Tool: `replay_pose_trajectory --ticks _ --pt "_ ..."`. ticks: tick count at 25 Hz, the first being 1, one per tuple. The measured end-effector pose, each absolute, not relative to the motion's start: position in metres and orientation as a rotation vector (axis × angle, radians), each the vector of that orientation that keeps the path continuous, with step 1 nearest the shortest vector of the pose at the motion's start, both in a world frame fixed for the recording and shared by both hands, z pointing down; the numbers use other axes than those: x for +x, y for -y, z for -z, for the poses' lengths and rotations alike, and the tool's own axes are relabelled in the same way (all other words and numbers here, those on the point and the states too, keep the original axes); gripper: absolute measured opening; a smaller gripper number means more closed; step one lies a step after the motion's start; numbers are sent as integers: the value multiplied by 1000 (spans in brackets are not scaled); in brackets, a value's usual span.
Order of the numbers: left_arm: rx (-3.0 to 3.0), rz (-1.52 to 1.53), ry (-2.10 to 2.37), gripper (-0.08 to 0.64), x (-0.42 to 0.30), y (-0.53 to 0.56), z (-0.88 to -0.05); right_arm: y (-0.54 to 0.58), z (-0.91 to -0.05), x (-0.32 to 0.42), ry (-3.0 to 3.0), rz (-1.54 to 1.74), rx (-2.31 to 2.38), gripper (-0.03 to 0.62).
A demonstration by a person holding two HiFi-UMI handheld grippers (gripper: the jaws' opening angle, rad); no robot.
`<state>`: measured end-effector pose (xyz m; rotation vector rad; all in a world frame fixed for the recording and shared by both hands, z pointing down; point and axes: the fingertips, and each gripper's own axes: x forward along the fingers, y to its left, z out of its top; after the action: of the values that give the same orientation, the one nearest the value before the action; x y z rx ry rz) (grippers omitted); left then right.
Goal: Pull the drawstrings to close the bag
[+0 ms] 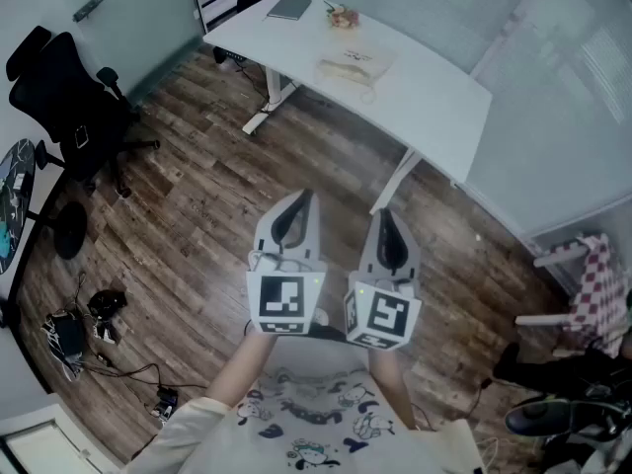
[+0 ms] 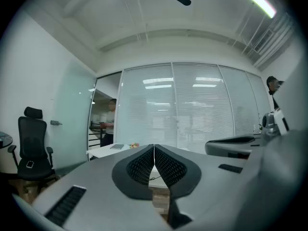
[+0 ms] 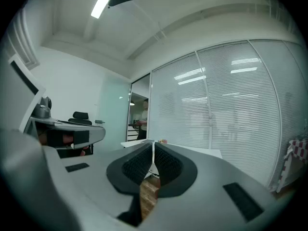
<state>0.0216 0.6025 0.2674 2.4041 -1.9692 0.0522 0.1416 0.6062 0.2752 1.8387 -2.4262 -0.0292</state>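
Note:
A beige drawstring bag [image 1: 355, 64] lies flat on the white table [image 1: 434, 97] at the far side of the room in the head view, its cord trailing toward the table's near edge. Both grippers hang side by side over the wooden floor, well short of the table and pointing level toward it. My left gripper [image 1: 303, 197] is shut with nothing between its ribbed pads, seen pressed together in the left gripper view [image 2: 154, 150]. My right gripper [image 1: 383, 214] is likewise shut and empty [image 3: 153, 146]. The jaws hide the bag in both gripper views.
A dark notebook [image 1: 289, 8] and a small colourful object [image 1: 343, 15] share the table. A black office chair [image 1: 64, 97] stands at left, with cables [image 1: 89, 329] on the floor. A checked cloth [image 1: 602, 284] hangs at right. A person [image 2: 111, 121] stands in the doorway.

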Motion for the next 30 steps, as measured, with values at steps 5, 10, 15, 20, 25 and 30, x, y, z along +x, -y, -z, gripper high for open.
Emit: replay_pose_trajectory --ticks 5,10,15,20,25,30 --pt "2398 -61 1967 43 24 -599 -271 -603 -280 142 2428 19 1831 28" --pt "2383 -68 1979 43 26 -594 -273 -597 -282 144 2439 12 1808 28" --pt "2366 -84 1982 43 28 -588 -278 -588 -290 146 2452 -46 1777 28" --pt "2341 -91 1996 43 39 -576 -285 -574 -301 156 2457 -65 1739 28" --pt "2321 -96 2002 43 50 -567 -291 -563 -306 168 2457 -87 1728 28" --pt "2318 -130 1989 43 55 -552 -296 -547 -315 170 2464 -119 1700 28"
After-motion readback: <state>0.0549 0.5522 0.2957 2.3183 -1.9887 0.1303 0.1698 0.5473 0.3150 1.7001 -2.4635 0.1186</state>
